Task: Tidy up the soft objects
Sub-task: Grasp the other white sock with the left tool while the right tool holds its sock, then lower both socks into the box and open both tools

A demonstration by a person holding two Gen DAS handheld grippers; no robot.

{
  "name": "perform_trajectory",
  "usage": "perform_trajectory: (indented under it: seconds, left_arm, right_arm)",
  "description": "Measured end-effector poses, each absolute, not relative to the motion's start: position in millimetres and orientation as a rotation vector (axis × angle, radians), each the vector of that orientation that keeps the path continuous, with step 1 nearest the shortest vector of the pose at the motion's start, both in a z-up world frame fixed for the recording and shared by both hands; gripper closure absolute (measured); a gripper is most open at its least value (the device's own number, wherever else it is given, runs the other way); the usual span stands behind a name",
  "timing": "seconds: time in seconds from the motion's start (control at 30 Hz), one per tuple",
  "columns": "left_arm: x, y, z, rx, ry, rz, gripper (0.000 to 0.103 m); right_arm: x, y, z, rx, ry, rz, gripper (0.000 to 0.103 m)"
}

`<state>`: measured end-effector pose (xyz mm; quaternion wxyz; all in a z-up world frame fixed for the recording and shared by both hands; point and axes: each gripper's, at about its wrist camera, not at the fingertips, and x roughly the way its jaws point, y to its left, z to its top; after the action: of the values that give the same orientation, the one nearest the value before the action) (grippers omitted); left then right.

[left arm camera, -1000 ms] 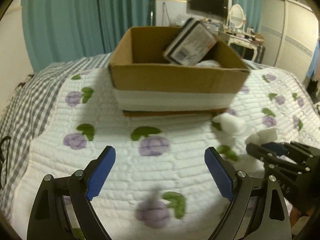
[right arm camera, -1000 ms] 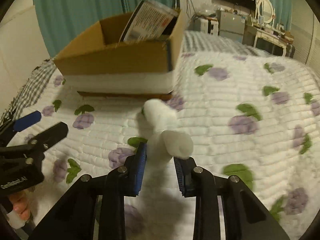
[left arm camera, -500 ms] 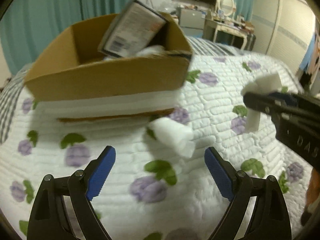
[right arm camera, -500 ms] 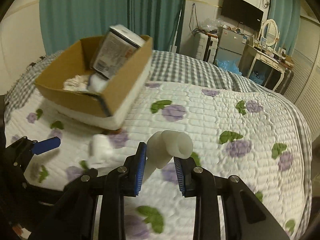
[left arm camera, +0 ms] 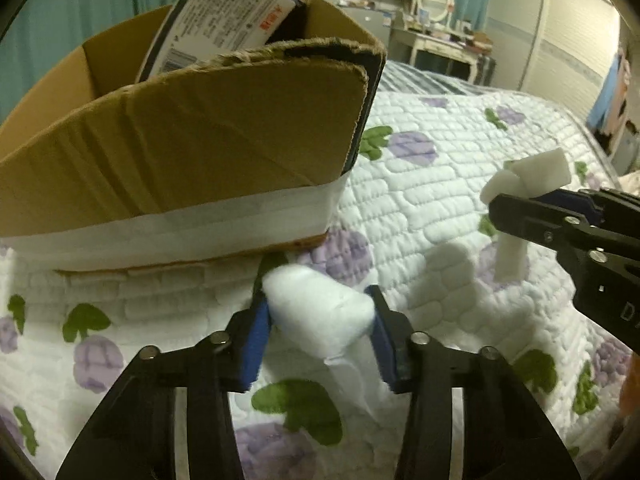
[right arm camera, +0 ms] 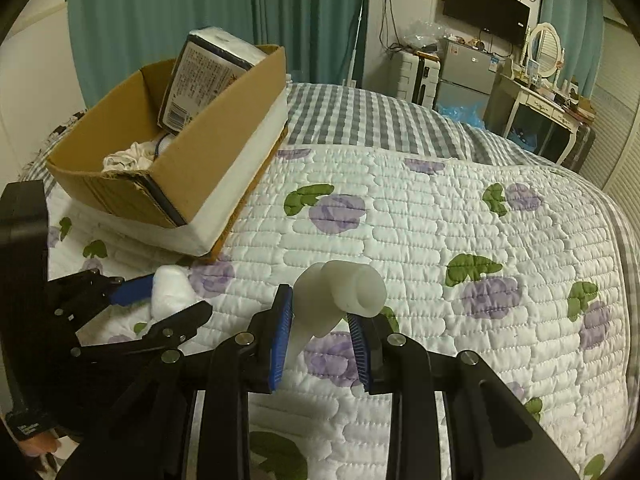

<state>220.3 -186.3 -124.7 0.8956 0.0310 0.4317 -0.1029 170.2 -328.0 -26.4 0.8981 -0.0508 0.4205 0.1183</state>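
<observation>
Left wrist view: left gripper (left arm camera: 320, 320), blue pads closed against both sides of a white cotton roll (left arm camera: 316, 304) lying on the quilted bedspread (left arm camera: 420, 200), just in front of the near corner of the cardboard box (left arm camera: 180, 152). Right wrist view: right gripper (right arm camera: 322, 322), jaws narrowed around a pale foam piece (right arm camera: 340, 292), carried clear of the bedspread to the right of the box. Box contents, as far as visible: one printed packet (right arm camera: 192, 76) leaning against the far wall, crumpled white cloth (right arm camera: 128, 156) on the floor of the box. Status, by my reckoning: partly done; some items already boxed, two soft pieces in the grippers and not yet delivered. No other loose pieces visible on the bedspread.
</observation>
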Motion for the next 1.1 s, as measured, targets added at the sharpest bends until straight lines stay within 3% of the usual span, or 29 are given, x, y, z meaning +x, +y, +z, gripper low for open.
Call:
perform_trajectory:
  seconds: [0.27, 0.77, 1.1]
  left_arm:
    - [183, -173, -84, 0.063, 0.828, -0.266, 0.06]
    - [108, -115, 84, 0.104, 0.51, -0.205, 0.059]
    - [149, -84, 88, 0.123, 0.476, -0.149, 0.059]
  right_arm:
    - [139, -321, 9, -0.069, 0.818, 0.25, 0.076]
    - [101, -253, 154, -0.103, 0.586, 0.323, 0.076]
    - [149, -213, 145, -0.041, 0.583, 0.378, 0.076]
